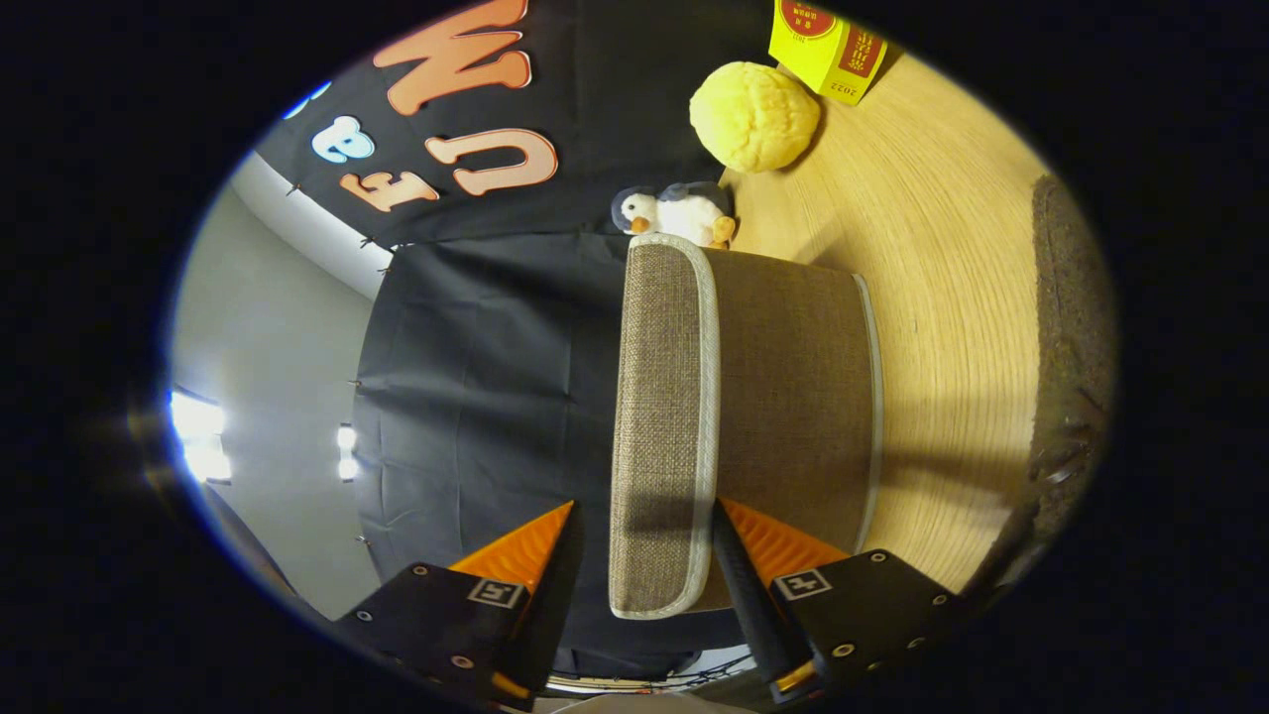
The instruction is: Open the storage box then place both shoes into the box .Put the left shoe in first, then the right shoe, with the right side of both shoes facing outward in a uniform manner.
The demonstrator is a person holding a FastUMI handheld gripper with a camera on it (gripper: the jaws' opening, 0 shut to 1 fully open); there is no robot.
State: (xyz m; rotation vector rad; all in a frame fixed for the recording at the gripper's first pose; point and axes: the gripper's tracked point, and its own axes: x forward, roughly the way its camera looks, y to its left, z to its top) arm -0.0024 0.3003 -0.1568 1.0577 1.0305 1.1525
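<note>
Between the fingers of the wide-spread hand-held gripper (642,535) stands the storage box's lid (662,416), untouched.

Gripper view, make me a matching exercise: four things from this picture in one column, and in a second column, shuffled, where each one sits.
Things:
1. storage box lid
2. penguin toy
3. yellow round plush
4. yellow carton

Places:
A. beyond the round plush, farthest from the fingers
B. between the two fingers of the gripper
C. between the penguin toy and the carton
D. just past the far end of the storage box, against the black cloth

Pairs: 1-B, 2-D, 3-C, 4-A

A gap shows between the lid and one finger, so the grip is unclear.
</note>
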